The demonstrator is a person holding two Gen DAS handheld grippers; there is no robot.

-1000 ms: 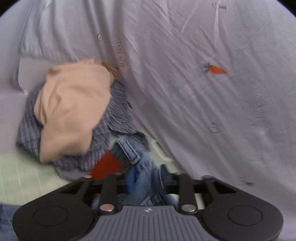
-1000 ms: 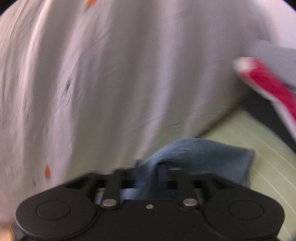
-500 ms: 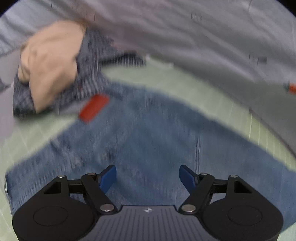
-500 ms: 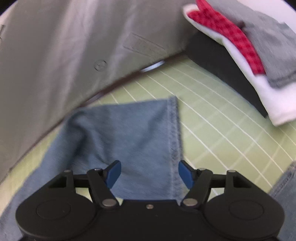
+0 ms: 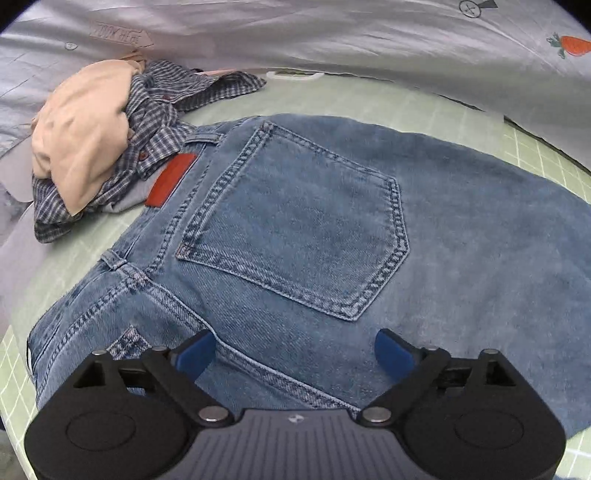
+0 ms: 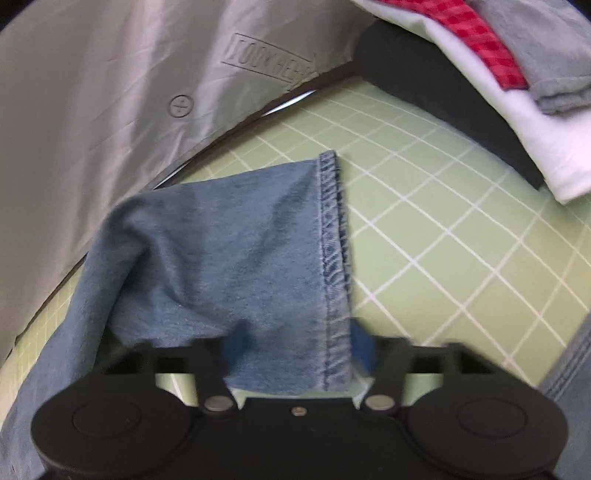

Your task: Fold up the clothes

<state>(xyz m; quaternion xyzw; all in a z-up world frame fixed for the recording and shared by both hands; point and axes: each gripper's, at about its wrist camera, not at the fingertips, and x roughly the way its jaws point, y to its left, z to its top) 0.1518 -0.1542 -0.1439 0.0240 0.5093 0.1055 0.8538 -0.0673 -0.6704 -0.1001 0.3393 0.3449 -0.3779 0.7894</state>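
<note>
Here the pale printed sheet (image 5: 332,33) fills the far side of both views, beyond each claw, with a boxed line of writing too warped to read and, in the left view only, a carrot print (image 5: 570,45). The green grid mat (image 6: 443,229) lies bare to the right of the right gripper (image 6: 299,341); only that view shows the folded stack (image 6: 517,74) of black, white, red-checked and grey cloth at its far right edge. The jeans (image 5: 314,221) spread flat ahead of and under the left gripper (image 5: 291,354), back pocket up, a red waistband patch (image 5: 171,179) bearing no legible text. Ahead-left of that claw, crowding the waistband, sits a heap of checked shirt (image 5: 147,122) and tan cloth (image 5: 77,129). The left jaws stand wide apart, empty. The right jaws are parted around the hemmed leg end (image 6: 334,258), not pinching it.
</note>
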